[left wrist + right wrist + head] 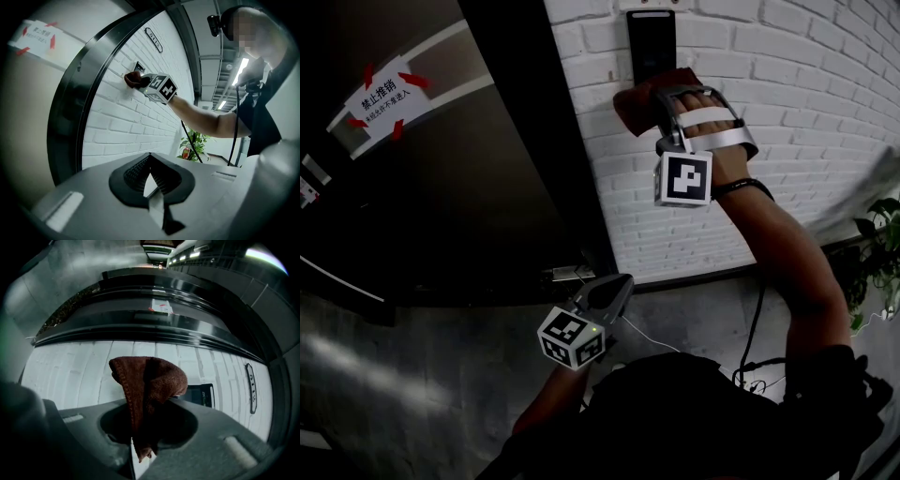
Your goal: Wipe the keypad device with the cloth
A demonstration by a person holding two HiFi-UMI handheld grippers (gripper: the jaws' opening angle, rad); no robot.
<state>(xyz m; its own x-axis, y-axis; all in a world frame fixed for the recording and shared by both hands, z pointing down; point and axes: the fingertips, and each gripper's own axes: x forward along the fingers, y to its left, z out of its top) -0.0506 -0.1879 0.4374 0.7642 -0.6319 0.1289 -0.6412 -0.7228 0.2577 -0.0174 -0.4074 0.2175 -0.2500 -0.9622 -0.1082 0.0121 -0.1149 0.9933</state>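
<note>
The right gripper (661, 101) has its jaws clenched on the reddish-brown terry cloth (636, 105). It holds the cloth up at the white brick wall (787, 84), over the lower edge of the black rectangular keypad device (651, 42). The left gripper (617, 287) hangs low, its jaws closed on nothing. In my judgement the wiping is only at its beginning, because the upper face of the device is not yet covered.

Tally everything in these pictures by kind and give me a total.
Grippers: 2, left gripper and right gripper
Cloth: 1
Keypad device: 1
Door notice: 1
Potted plant: 1
Total: 6
</note>
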